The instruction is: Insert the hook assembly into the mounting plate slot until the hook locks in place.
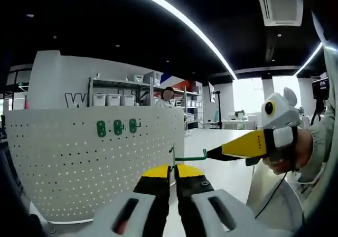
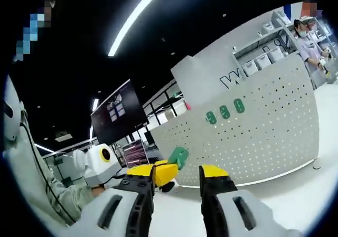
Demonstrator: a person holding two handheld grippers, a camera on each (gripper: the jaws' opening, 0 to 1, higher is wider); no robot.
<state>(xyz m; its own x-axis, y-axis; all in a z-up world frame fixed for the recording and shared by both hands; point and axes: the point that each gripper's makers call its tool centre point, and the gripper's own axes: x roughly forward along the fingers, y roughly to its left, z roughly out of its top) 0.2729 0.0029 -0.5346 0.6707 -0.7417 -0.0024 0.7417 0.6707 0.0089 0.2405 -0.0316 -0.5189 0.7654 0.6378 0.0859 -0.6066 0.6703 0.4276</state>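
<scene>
Starting in the left gripper view: left gripper rising from the bottom edge with its yellow-tipped fingers drawn almost together, seemingly pinching the thin upright metal end of the hook assembly. Noting the green shank lying crosswise, running rightward from those fingers to the pointed tip of the right gripper, which is reaching in from the right in a person's hand. Placing the mounting plate, a white perforated panel standing upright, just left of and beyond the left fingers, with three green hooks already sitting high on its face. Judging the left gripper the nearer to the plate, and the hook's long axis as lying roughly along the panel's face, not pointing into it, so needing a turn toward the holes before any push. Moving to the right gripper view: right fingers standing with a clear gap between the yellow tips, and a green piece of the hook assembly perched at the tip of the left-hand finger; not able to tell whether actually clamping it or merely touching. Finding the mounting plate ahead and to the right, well apart from the fingers. Reckoning insertion as not yet begun.
</scene>
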